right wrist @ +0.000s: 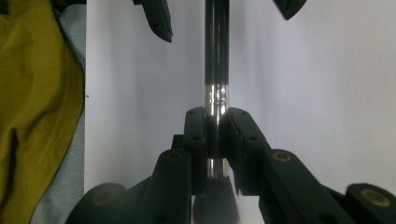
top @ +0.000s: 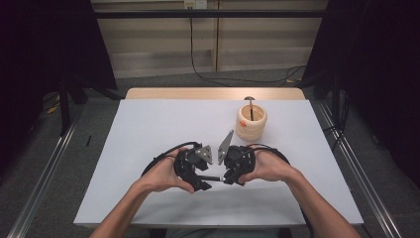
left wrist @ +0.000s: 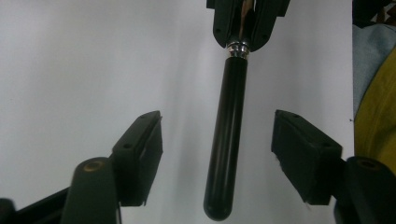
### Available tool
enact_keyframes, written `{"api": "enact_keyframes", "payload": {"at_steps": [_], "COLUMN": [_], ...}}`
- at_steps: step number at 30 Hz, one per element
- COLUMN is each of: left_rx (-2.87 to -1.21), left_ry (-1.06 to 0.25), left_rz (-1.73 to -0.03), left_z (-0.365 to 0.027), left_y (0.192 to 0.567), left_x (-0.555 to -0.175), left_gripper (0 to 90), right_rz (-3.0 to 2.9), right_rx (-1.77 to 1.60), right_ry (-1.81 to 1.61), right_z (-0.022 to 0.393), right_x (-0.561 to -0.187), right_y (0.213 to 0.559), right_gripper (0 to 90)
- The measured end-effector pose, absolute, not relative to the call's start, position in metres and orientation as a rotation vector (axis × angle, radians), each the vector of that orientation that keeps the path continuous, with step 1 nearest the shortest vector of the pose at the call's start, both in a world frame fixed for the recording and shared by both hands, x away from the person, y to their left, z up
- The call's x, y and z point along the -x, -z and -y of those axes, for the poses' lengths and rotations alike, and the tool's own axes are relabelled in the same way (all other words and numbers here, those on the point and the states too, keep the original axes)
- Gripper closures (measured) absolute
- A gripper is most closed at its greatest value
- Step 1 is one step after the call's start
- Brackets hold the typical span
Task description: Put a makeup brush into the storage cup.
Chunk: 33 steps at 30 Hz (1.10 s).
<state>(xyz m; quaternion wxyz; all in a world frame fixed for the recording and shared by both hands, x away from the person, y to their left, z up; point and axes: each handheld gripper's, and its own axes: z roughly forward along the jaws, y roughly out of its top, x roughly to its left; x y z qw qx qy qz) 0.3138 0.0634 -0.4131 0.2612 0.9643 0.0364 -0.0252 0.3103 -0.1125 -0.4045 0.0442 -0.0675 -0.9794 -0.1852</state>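
Observation:
A slim brush with a black handle [left wrist: 229,135] and a shiny metal collar [right wrist: 217,98] hangs level just above the white table [top: 148,129], near its front middle. My right gripper [right wrist: 217,119] is shut on the collar, and the handle [right wrist: 216,42] points away from it towards the other hand. My left gripper [left wrist: 218,123] faces it with jaws open on either side of the handle's free end; neither pad [left wrist: 147,140] touches the handle. In the high view the two grippers meet tip to tip, left gripper [top: 204,182] and right gripper [top: 225,177], with the handle [top: 214,178] bridging them.
A cream ringed holder [top: 251,121] with a thin tool standing in it sits at the back right of the table. Cables loop behind both hands. The person's yellow-green clothing [right wrist: 37,116] lies past the table's front edge.

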Motion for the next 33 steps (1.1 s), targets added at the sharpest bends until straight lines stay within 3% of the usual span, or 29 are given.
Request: {"api": "enact_keyframes", "payload": {"at_steps": [4,16,33], "left_rx": [-2.608,-2.587,-2.552], "left_ry": [0.096,0.168,0.205], "left_rz": [-0.065,-0.095,-0.097], "left_z": [-0.0648,-0.0617,-0.0649], "left_y": [0.4127,0.4148,0.4154], "left_x": [-0.3156,-0.3152,-0.3163], "left_gripper": [53.9,75.4,79.3], "right_rz": [2.996,2.987,2.98], "right_rx": [0.201,0.176,0.163], "right_ry": [0.573,0.602,0.644], "right_z": [0.1136,0.1107,0.1152], "right_x": [-0.3102,-0.3091,-0.3104], "right_y": [0.4034,0.4038,0.4033], "right_gripper": [77.5,77.5,75.7]}}
